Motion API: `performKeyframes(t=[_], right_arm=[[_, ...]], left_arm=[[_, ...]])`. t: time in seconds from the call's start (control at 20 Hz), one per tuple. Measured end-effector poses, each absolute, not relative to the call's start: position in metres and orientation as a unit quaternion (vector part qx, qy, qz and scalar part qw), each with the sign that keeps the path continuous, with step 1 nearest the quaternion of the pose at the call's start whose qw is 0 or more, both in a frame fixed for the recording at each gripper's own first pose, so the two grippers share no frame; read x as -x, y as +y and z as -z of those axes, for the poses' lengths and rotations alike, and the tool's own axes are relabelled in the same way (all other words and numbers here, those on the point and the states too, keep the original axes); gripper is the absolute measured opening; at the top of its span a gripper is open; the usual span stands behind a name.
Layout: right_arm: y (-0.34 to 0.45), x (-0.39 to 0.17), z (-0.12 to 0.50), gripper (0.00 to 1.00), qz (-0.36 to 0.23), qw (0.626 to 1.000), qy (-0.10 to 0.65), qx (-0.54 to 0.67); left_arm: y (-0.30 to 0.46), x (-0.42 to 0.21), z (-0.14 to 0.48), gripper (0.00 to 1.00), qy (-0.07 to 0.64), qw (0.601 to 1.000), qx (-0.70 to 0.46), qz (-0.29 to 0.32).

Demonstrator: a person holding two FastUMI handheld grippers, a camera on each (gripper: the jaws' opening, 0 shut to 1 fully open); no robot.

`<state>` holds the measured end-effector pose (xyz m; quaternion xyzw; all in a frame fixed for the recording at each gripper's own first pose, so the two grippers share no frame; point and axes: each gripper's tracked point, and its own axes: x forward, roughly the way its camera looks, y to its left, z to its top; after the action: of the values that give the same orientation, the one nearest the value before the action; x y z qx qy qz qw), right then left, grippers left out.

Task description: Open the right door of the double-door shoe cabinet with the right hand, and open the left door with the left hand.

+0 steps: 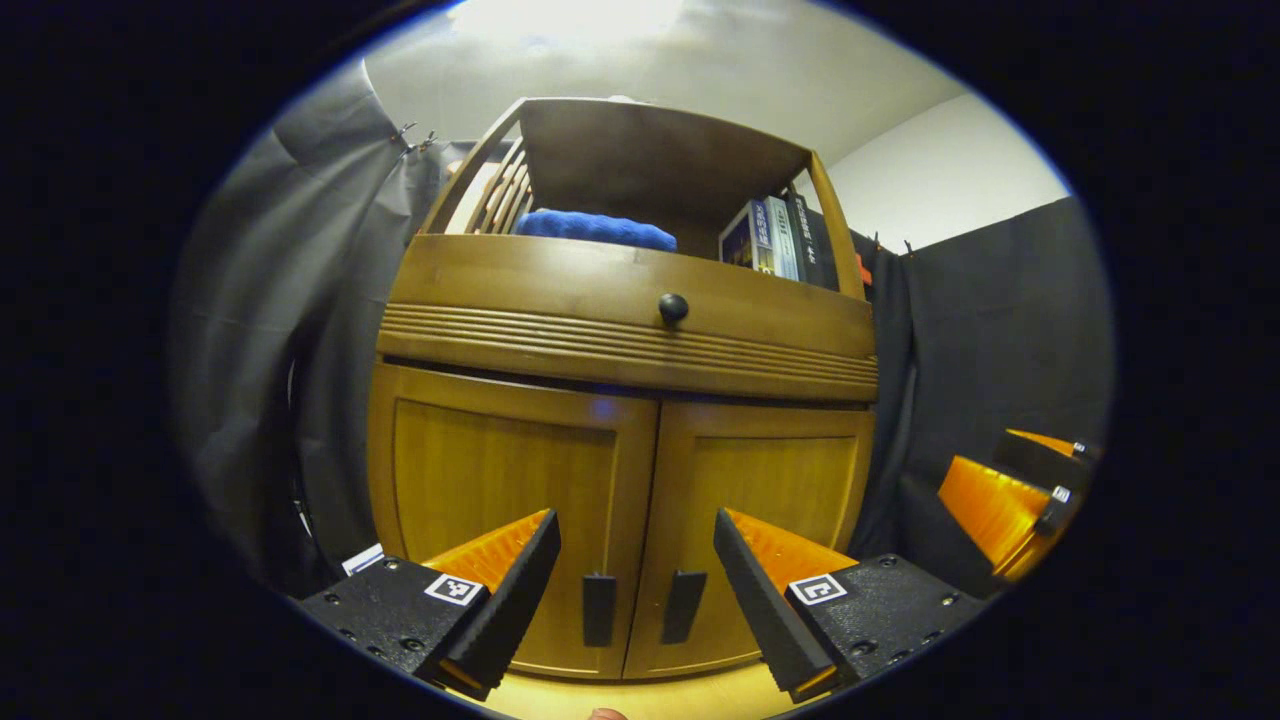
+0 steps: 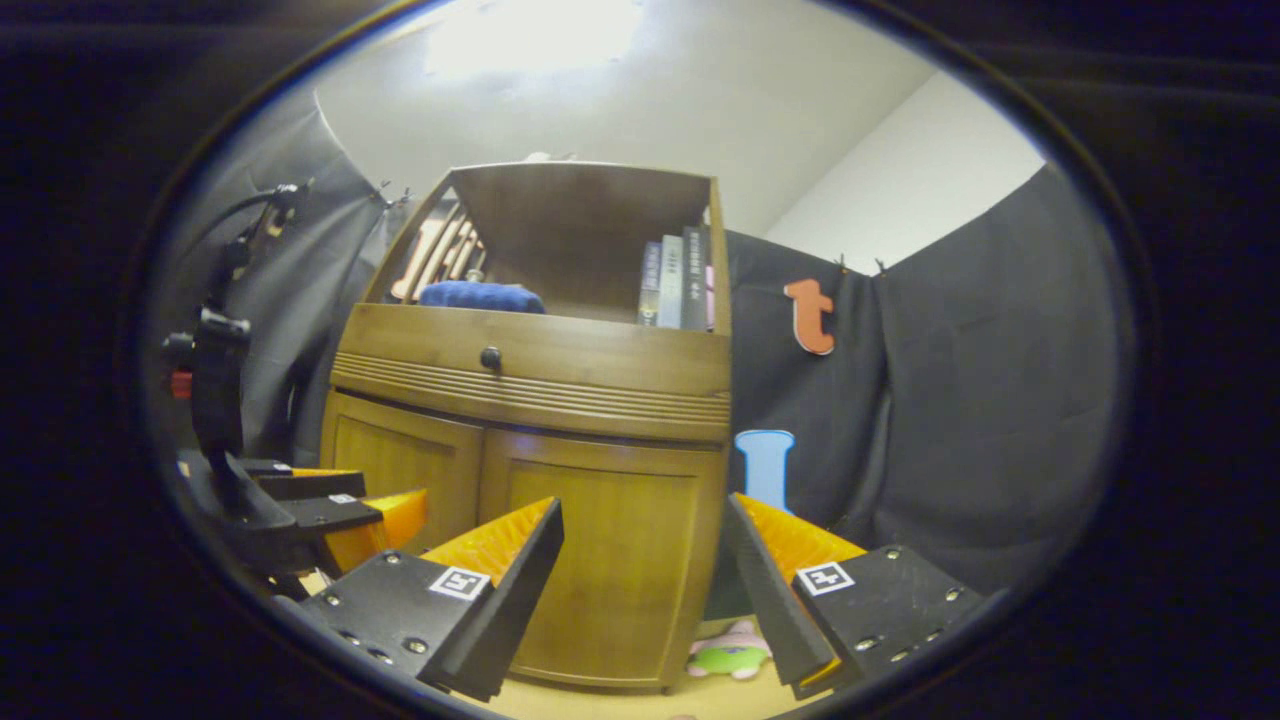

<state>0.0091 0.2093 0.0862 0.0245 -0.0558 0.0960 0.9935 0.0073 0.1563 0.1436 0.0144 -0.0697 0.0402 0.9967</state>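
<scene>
The wooden shoe cabinet stands straight ahead with both lower doors closed. In the left gripper view the left door (image 1: 500, 500) and right door (image 1: 775, 480) meet at a centre seam, with two dark handles (image 1: 599, 608) (image 1: 684, 605) side by side low down. My left gripper (image 1: 637, 565) is open, a short way in front of those handles and touching nothing. In the right gripper view my right gripper (image 2: 645, 565) is open in front of the right door (image 2: 610, 540), and one of its fingers hides the handles. Each view also shows the other gripper to the side (image 1: 985, 462) (image 2: 375, 488).
Above the doors is a drawer with a round knob (image 1: 673, 307). An open shelf on top holds a blue towel (image 1: 595, 228) and books (image 1: 775, 235). A pink and green plush toy (image 2: 730, 650) lies on the floor by the cabinet's right corner. Black cloth walls flank the cabinet.
</scene>
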Motion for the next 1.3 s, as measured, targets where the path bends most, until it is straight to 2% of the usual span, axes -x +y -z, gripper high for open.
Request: performKeyframes(t=[0.3, 0.35, 0.4, 0.5, 0.55, 0.65, 0.9, 0.95, 1.05, 1.15, 1.3], right_arm=[[0.244, -0.015, -0.085, 0.94, -0.113, 0.993, -0.035, -0.026], [0.248, -0.014, -0.083, 0.94, -0.116, 0.992, -0.032, -0.024], [0.251, -0.012, -0.083, 0.94, -0.118, 0.992, -0.031, -0.021], [0.255, -0.014, -0.082, 0.98, -0.119, 0.992, -0.029, -0.019], [0.263, -0.014, -0.08, 0.94, -0.121, 0.992, -0.024, -0.018], [0.28, -0.019, -0.076, 0.94, -0.127, 0.992, -0.017, -0.019], [0.324, -0.033, -0.056, 0.94, -0.14, 0.99, 0.003, -0.031], [0.334, -0.038, -0.05, 0.98, -0.141, 0.989, 0.009, -0.038], [0.352, -0.049, -0.04, 0.98, -0.143, 0.988, 0.016, -0.048], [0.366, -0.062, -0.028, 0.94, -0.146, 0.988, 0.025, -0.045], [0.384, -0.077, -0.007, 0.96, -0.153, 0.987, 0.043, -0.037]], left_arm=[[0.165, 0.001, -0.155, 0.95, -0.07, 0.997, -0.005, -0.033], [0.168, 0.002, -0.156, 0.92, -0.071, 0.997, -0.005, -0.033], [0.17, 0.004, -0.158, 0.95, -0.072, 0.997, -0.004, -0.031], [0.174, 0.01, -0.16, 0.95, -0.076, 0.997, -0.004, -0.027], [0.178, 0.013, -0.161, 0.95, -0.08, 0.996, -0.001, -0.026], [0.186, 0.015, -0.16, 0.95, -0.079, 0.997, 0.009, -0.019], [0.212, 0.019, -0.163, 0.95, -0.076, 0.997, 0.001, -0.015], [0.221, 0.02, -0.163, 0.95, -0.075, 0.997, -0.003, -0.016], [0.236, 0.026, -0.165, 0.95, -0.076, 0.997, -0.011, -0.02], [0.249, 0.028, -0.167, 0.95, -0.075, 0.997, -0.017, -0.027], [0.268, 0.028, -0.165, 0.95, -0.069, 0.997, -0.024, -0.038]])
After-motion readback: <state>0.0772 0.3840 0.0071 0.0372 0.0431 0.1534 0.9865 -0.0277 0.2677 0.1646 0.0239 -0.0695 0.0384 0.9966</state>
